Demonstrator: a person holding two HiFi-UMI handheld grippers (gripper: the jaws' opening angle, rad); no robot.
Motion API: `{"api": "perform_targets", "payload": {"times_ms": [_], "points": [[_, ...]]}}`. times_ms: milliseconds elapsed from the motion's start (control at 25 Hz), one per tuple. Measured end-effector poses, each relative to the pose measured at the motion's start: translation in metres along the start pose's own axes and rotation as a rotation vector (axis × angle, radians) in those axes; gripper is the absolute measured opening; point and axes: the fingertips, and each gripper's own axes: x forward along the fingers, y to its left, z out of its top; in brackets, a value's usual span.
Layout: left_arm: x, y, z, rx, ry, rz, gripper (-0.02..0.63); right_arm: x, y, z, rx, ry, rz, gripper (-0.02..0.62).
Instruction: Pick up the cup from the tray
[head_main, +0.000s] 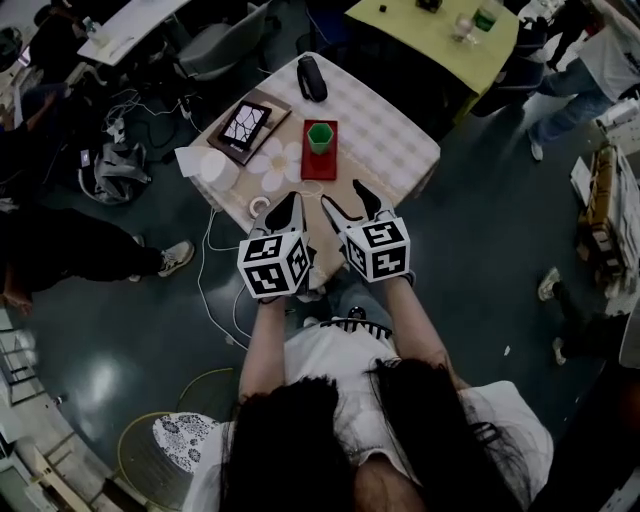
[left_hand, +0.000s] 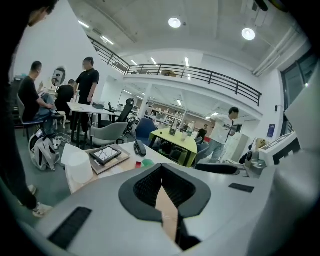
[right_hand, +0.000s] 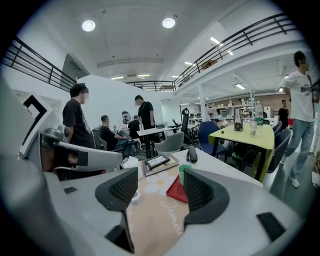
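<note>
Green cup (head_main: 319, 137) is standing upright on the red tray (head_main: 319, 166) near the middle of the surface (head_main: 392, 130). It is looking small and thin-walled, probably plastic: light, stiff and somewhat slick, so a moderate pinch across the rim or mid-wall is seeming advisable. Right claw (head_main: 340, 193) is hovering released over the near edge, with the cup well beyond its jaws. Left claw (head_main: 291, 205) is hovering beside it, clenched on nothing. No label is showing on the cup; cursive script on the cloth (right_hand: 170, 220) is possibly reading "Jasmine".
</note>
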Motion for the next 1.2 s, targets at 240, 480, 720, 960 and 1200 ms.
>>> {"api": "perform_targets", "payload": {"times_ms": [240, 480, 720, 960, 1200], "points": [[0.038, 0.004, 0.015, -0.014, 0.01, 0.032, 0.009, 0.032, -0.029, 0.013, -0.01, 0.029, 0.03, 0.282], [0.077, 0.008, 0.024, -0.041, 0.019, 0.078, 0.009, 0.062, -0.059, 0.02, -0.044, 0.067, 0.061, 0.298], [0.105, 0.013, 0.023, -0.077, 0.044, 0.136, 0.009, 0.088, -0.073, 0.025, -0.062, 0.104, 0.132, 0.322], [0.12, 0.019, 0.03, -0.088, 0.038, 0.173, 0.009, 0.109, -0.087, 0.025, -0.076, 0.125, 0.138, 0.324], [0.128, 0.03, 0.038, -0.064, 0.037, 0.185, 0.009, 0.125, -0.085, 0.022, -0.084, 0.141, 0.131, 0.33]]}}
